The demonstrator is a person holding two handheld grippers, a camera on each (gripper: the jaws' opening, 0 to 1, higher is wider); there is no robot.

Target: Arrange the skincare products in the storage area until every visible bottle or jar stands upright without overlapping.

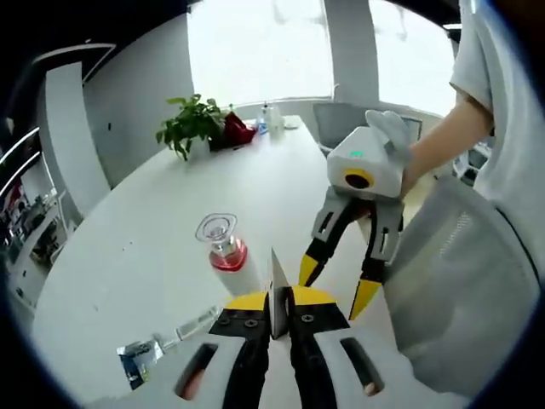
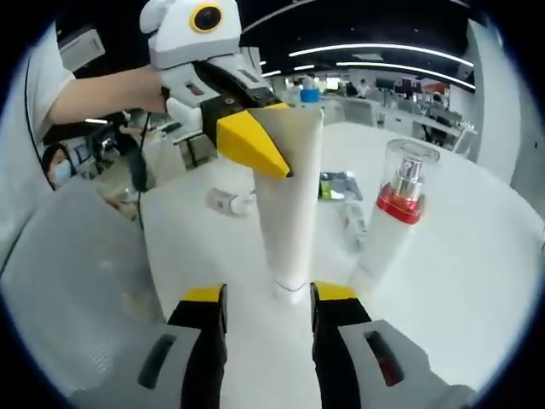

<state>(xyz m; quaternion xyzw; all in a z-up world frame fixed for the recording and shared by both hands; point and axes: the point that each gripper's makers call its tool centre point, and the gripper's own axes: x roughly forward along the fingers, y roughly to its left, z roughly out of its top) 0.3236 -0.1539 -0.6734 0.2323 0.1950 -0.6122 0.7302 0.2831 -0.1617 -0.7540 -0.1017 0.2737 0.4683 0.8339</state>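
A white tube (image 2: 289, 204) stands cap-down on the white table (image 2: 477, 281). My left gripper (image 2: 255, 141) is shut on its flat crimped top, which shows as a thin white edge (image 1: 277, 277) between my left gripper's (image 1: 279, 298) yellow tips. My right gripper (image 2: 268, 298) is open, its jaws standing either side of the tube's cap; in the left gripper view it (image 1: 336, 285) hangs just right of the tube. A white bottle (image 2: 396, 213) with a red collar and clear cap stands upright beside the tube (image 1: 226, 251).
Foil sachets (image 2: 341, 183) and a small packet (image 2: 230, 200) lie flat behind the tube; another sachet (image 1: 140, 354) lies near the table's front edge. A potted plant (image 1: 192, 123) stands at the far end. A grey mesh chair (image 1: 460, 281) is beside the person's sleeve.
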